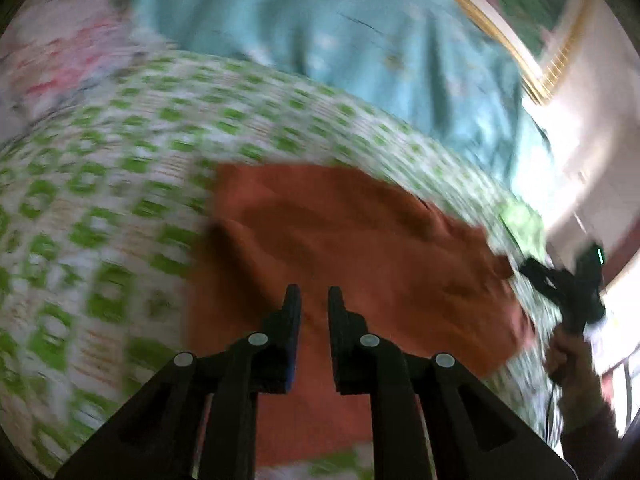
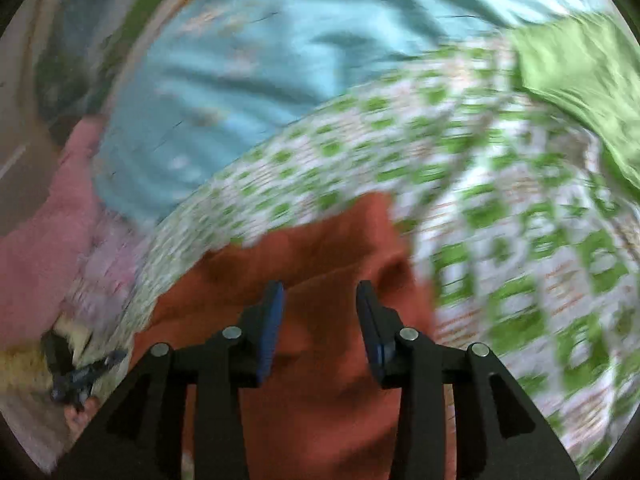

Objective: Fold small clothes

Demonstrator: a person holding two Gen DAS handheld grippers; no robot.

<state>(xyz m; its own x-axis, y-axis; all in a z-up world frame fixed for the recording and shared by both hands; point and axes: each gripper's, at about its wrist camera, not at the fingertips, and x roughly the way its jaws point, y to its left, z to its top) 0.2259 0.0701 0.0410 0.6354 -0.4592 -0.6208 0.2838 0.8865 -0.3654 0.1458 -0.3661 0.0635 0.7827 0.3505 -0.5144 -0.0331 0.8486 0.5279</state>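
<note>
Left hand-held gripper [image 1: 314, 294]: points down and forward over the orange cloth [image 1: 340, 240]; its jaws stand a narrow gap apart with nothing between them, the cloth's surface showing through the gap.
Right hand-held gripper [image 2: 320, 290]: also aimed down at the cloth [image 2: 320, 260], jaws wider apart than the left pair and holding nothing; blue pads line the inner faces of the fingers [image 2: 270, 320].
Right gripper from the left view: a dark shape [image 1: 576, 288] at the cloth's right edge, with the person's hand [image 1: 568, 360] below it; whether it touches the cloth I cannot tell.
Left gripper from the right view: a small dark shape [image 2: 76, 376] low at the left edge, beside the cloth's left side, too blurred to read.
Cloth: lies rumpled on the bed, with raised folds and a shadowed crease; its near part runs under both grippers and out of view at the bottom.
Surface: a white sheet with green checks [image 1: 120, 184] covers the bed; a light blue fabric [image 1: 320, 40] lies beyond it, touching its far edge.
Room: a pink fabric [image 2: 52, 240] sits at the left in the right view, a plain green patch [image 2: 580, 64] at the upper right; a pale wall with a gold-edged frame [image 1: 500, 32] shows at the upper right of the left view.
Hard to make out: both views are heavily motion-blurred, so the cloth's outline and garment type are unclear.
</note>
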